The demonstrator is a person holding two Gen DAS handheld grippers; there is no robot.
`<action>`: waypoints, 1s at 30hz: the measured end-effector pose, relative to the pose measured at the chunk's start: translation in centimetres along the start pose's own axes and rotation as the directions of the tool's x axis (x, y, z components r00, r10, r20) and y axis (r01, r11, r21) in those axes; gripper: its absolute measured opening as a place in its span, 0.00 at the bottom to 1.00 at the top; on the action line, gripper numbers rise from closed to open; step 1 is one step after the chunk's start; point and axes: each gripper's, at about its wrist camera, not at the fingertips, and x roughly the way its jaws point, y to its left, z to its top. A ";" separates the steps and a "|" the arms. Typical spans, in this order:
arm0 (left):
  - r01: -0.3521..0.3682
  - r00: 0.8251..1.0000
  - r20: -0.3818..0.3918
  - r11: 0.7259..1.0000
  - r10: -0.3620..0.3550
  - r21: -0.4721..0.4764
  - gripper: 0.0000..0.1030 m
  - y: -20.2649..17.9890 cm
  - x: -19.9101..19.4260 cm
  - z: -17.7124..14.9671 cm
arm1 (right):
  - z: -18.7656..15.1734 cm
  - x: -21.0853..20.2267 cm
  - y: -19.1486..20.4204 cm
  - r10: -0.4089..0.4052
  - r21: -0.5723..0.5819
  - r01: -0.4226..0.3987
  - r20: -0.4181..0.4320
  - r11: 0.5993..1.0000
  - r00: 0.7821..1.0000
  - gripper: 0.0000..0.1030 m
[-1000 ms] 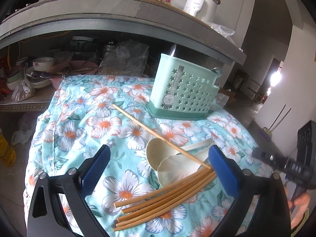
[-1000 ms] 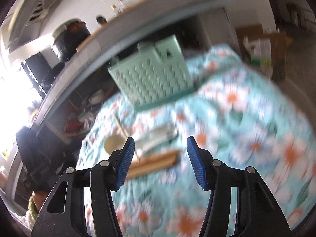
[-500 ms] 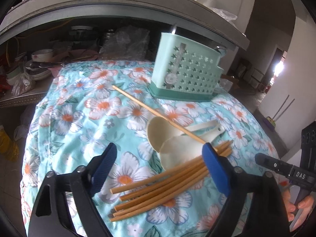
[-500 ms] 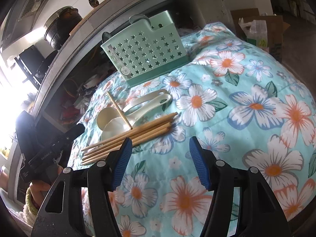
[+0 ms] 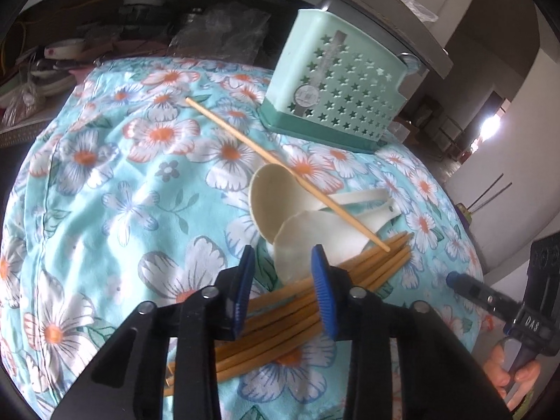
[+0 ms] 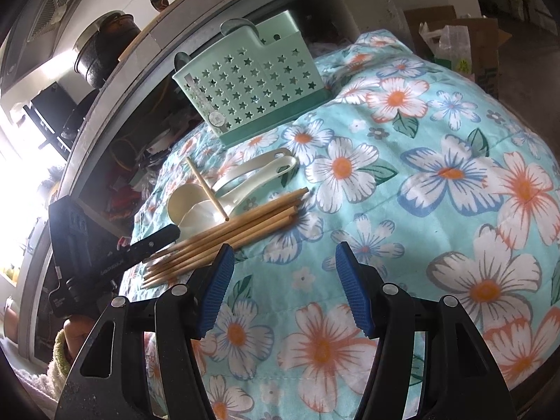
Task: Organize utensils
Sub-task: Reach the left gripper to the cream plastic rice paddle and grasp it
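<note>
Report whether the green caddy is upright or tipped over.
Upright: the caddy stands on its darker base on the floral cloth, open top upward, in both views.

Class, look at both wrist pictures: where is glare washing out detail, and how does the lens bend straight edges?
Left wrist view: a bright doorway light flares at the right edge, and the counter edge bows into an arc. Right wrist view: daylight blows out the left side, the counter curves steeply, and dark corners frame the floral cloth.
</note>
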 end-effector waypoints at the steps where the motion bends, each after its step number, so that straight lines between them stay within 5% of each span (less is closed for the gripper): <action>1: 0.001 1.000 -0.007 1.000 -0.001 -0.019 0.24 0.3 0.3 0.1 | 0.0 0.1 0.0 0.000 0.000 0.000 -0.002 1.000 1.000 0.56; 8: 0.029 0.997 -0.064 0.998 -0.032 -0.057 0.08 1.0 1.2 0.2 | -0.1 0.5 0.1 0.002 0.002 -0.002 -0.011 1.000 1.000 0.56; 18: 0.097 0.981 -0.157 0.987 -0.116 -0.129 0.08 1.5 1.8 0.0 | 0.1 0.8 -0.1 0.012 0.020 -0.012 -0.021 1.000 1.000 0.56; 23: 0.093 0.985 -0.135 0.986 -0.111 -0.137 0.07 1.2 2.1 0.2 | 0.1 0.7 -0.2 0.010 0.029 -0.009 -0.023 1.000 1.000 0.56; 30: 0.015 1.000 -0.005 1.000 -0.015 0.021 0.04 -1.2 -0.3 1.3 | 0.2 0.4 -0.4 0.003 0.037 -0.003 -0.017 0.999 1.000 0.56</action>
